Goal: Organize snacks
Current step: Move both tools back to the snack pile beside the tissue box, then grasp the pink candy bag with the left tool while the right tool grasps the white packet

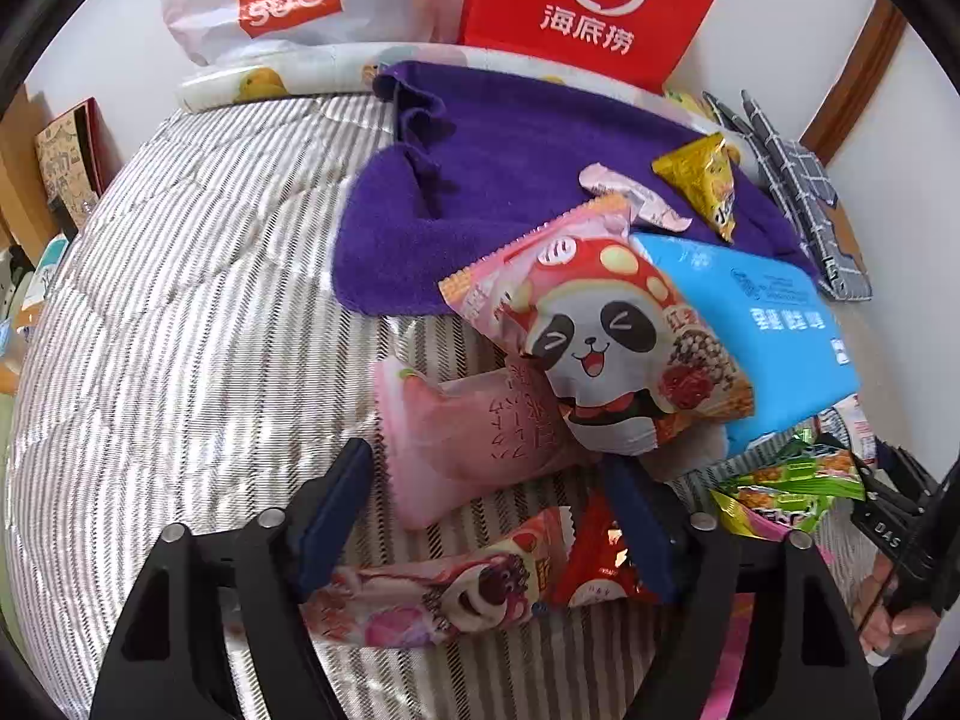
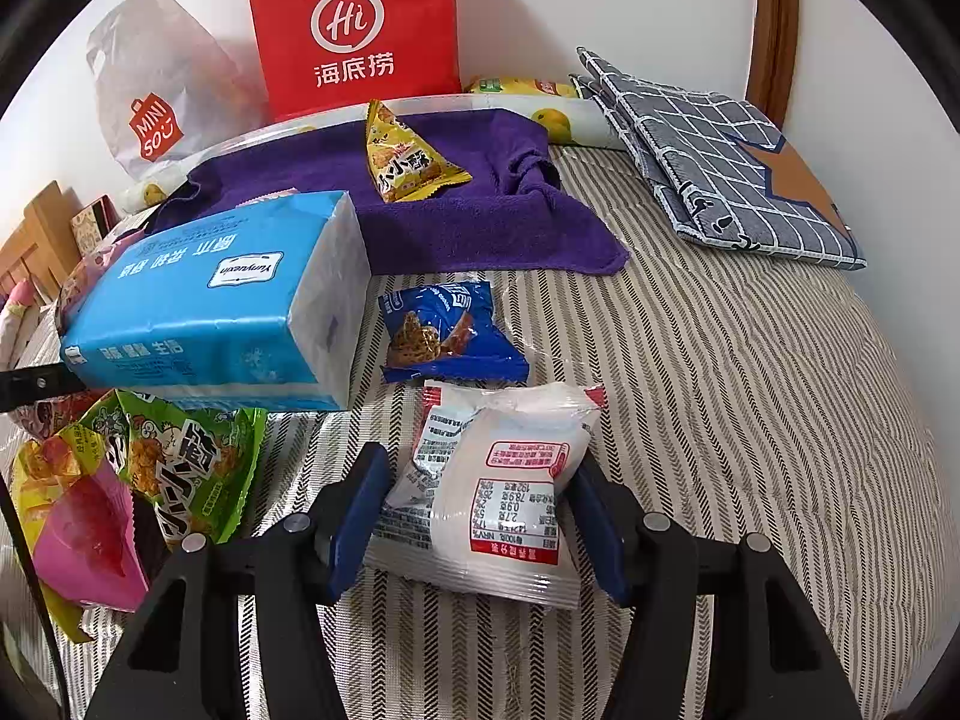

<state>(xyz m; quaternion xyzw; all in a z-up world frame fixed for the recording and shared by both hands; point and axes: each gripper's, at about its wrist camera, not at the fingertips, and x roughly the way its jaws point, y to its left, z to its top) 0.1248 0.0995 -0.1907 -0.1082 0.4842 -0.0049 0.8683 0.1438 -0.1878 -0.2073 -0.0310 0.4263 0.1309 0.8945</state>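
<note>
In the left wrist view my left gripper (image 1: 486,468) is open over a pile of snacks on the striped bedcover. A pale pink packet (image 1: 474,438) lies between its fingers, with a panda-print packet (image 1: 606,348) just beyond and a pink bear packet (image 1: 444,594) and red packet (image 1: 600,564) below. In the right wrist view my right gripper (image 2: 477,483) is open around a white packet with red labels (image 2: 498,498), which lies on the bed. A blue snack packet (image 2: 447,333) lies just beyond it. A yellow triangular packet (image 2: 408,159) sits on the purple towel (image 2: 480,222).
A blue tissue pack (image 2: 222,306) lies left of the blue snack. Green and pink packets (image 2: 150,462) lie at the left. A red Haidilao bag (image 2: 354,30) and a white Miniso bag (image 2: 156,102) stand at the wall. Folded grey checked cloth (image 2: 720,156) lies back right.
</note>
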